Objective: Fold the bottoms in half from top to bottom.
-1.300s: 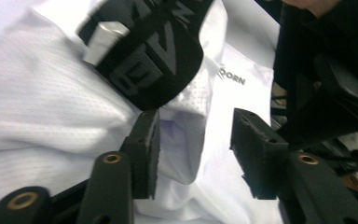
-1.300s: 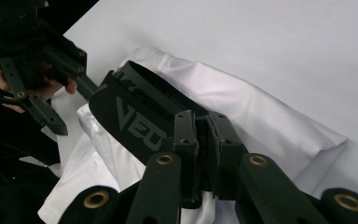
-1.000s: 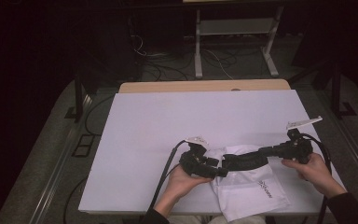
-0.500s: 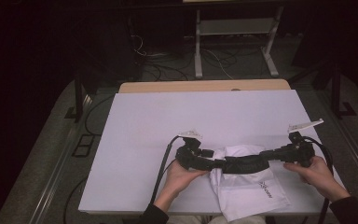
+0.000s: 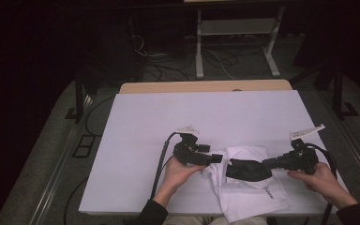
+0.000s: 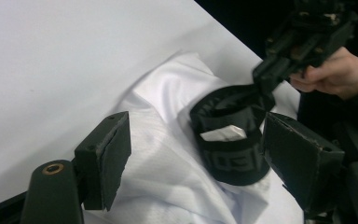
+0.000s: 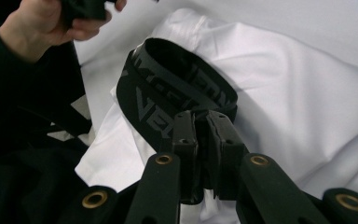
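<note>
Dim room, white counter (image 5: 136, 140): a soft, light black garment (image 5: 246, 169) lies limp on a white shirt (image 5: 243, 197). Right hand-held gripper (image 7: 204, 122) is clamped on its elastic waistband, probably the firmest hold; left hand-held gripper (image 6: 196, 154) has just been opening and stands apart, pressing nothing.

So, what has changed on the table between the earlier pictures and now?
The left gripper has just been opening and has let go of the black waistband; its jaws now stand apart, the band's end between them, unpressed. It has drawn back a little to the left. The right gripper stays shut on the band. The white garment lies as before.
</note>
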The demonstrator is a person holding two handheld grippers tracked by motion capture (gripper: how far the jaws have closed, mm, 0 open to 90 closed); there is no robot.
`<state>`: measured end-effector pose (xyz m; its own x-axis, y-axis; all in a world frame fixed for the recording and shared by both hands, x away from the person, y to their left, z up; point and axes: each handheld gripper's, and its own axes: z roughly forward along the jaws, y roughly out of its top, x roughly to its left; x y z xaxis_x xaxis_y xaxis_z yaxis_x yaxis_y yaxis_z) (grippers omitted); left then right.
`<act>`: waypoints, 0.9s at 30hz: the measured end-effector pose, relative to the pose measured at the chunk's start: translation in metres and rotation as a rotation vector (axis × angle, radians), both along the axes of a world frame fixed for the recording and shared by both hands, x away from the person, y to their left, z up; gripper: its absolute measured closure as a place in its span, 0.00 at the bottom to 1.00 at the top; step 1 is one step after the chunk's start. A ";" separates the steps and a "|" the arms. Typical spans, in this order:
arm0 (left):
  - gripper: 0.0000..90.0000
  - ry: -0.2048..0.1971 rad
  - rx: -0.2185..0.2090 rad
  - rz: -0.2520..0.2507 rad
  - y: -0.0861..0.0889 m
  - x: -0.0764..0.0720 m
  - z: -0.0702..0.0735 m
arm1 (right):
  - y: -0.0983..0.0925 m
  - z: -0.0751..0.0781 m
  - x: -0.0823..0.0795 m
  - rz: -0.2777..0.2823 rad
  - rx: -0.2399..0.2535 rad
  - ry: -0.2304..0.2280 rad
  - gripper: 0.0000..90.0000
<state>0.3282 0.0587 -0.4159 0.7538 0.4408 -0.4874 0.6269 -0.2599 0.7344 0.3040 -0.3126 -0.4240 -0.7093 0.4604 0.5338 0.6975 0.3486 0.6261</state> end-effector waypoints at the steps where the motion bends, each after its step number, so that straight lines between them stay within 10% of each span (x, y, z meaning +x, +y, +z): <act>1: 0.25 -0.002 -0.003 0.002 0.001 0.001 0.000 | 0.000 0.000 -0.001 0.001 0.000 -0.003 0.89; 27: 0.20 -0.086 0.076 -0.003 0.015 0.005 0.004 | 0.002 0.000 -0.035 0.017 -0.123 -0.064 0.88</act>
<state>0.3328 0.0733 -0.4116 0.7927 0.4714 -0.3865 0.5617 -0.3185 0.7636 0.2689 -0.3106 -0.4242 -0.7481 0.5073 0.4278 0.6511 0.4364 0.6210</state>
